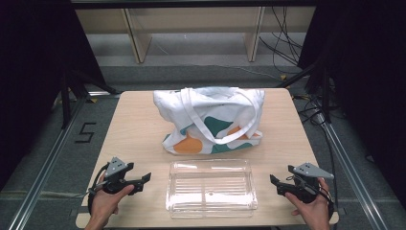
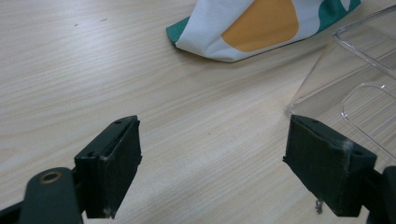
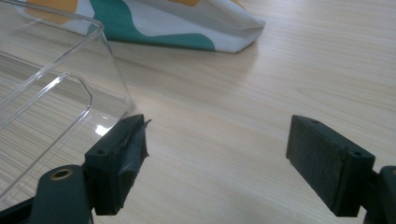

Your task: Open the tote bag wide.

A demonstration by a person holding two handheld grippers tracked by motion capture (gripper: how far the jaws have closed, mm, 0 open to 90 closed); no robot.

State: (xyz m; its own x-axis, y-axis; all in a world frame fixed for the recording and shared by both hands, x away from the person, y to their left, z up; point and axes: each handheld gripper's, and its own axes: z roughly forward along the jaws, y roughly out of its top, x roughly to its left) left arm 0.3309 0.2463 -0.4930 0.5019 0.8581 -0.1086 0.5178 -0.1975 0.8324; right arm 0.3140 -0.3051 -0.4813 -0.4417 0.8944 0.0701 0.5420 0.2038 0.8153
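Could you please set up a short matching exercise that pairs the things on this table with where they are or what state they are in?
Things:
1. tote bag
2. clear plastic bin
3. left gripper
4. right gripper

Descriptions:
A. open, left of the bin
B. far middle of the table, handles draped over it
C. open, right of the bin
D. empty, near edge

Pairs: 1-B, 2-D, 3-A, 4-C

Each hand holds a tool low at the near corners: left tool [image 1: 143,178] and right tool [image 1: 274,181], both with jaws spread wide.
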